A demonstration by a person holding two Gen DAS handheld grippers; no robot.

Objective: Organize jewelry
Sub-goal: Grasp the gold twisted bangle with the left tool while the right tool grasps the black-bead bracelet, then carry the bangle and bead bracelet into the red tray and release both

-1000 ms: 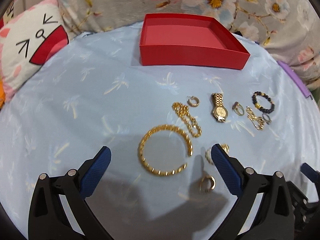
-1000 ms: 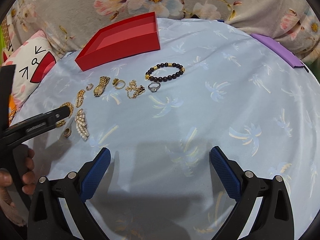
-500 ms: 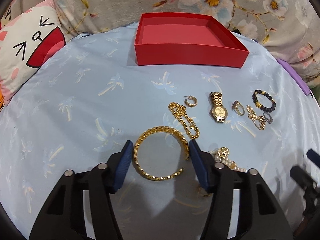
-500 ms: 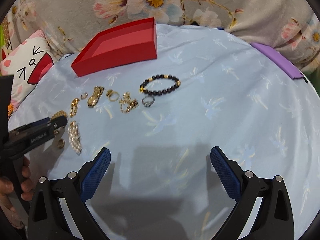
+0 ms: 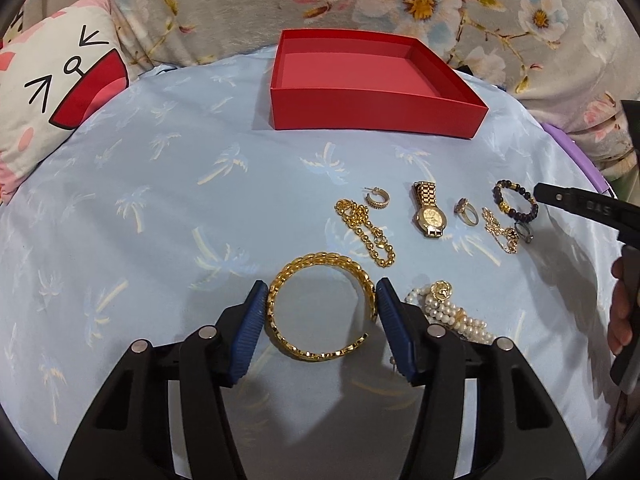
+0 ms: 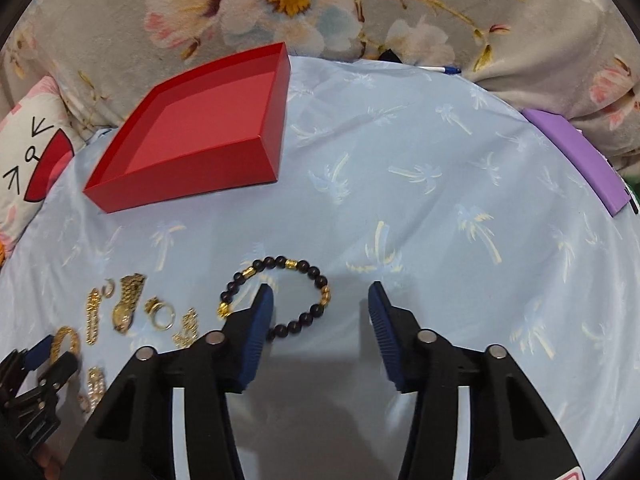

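Note:
A gold bangle (image 5: 320, 258) lies on the light blue cloth, and my left gripper (image 5: 321, 286) is shut on it, one blue pad against each side. My right gripper (image 6: 320, 292) hovers over the dark beaded bracelet (image 6: 296, 264) with its jaws closing. Its left finger covers the bracelet's near left part, the right part of the loop lies between the jaws, and the right pad is clear of it. The empty red box (image 5: 376, 116) stands at the back of the cloth; in the right wrist view the red box (image 6: 184, 184) is at the upper left.
Between the bangle and the box lie a gold chain (image 5: 368, 232), a hoop earring (image 5: 376, 198), a gold watch (image 5: 428, 212), a ring (image 5: 466, 212) and a pearl bracelet (image 5: 448, 312). A cat pillow (image 5: 60, 92) sits at the left, and a purple book (image 6: 576, 156) at the right edge.
The left jaws closed in from wide onto the gold bangle. The right gripper moved left and forward over the beaded bracelet, and its jaws narrowed.

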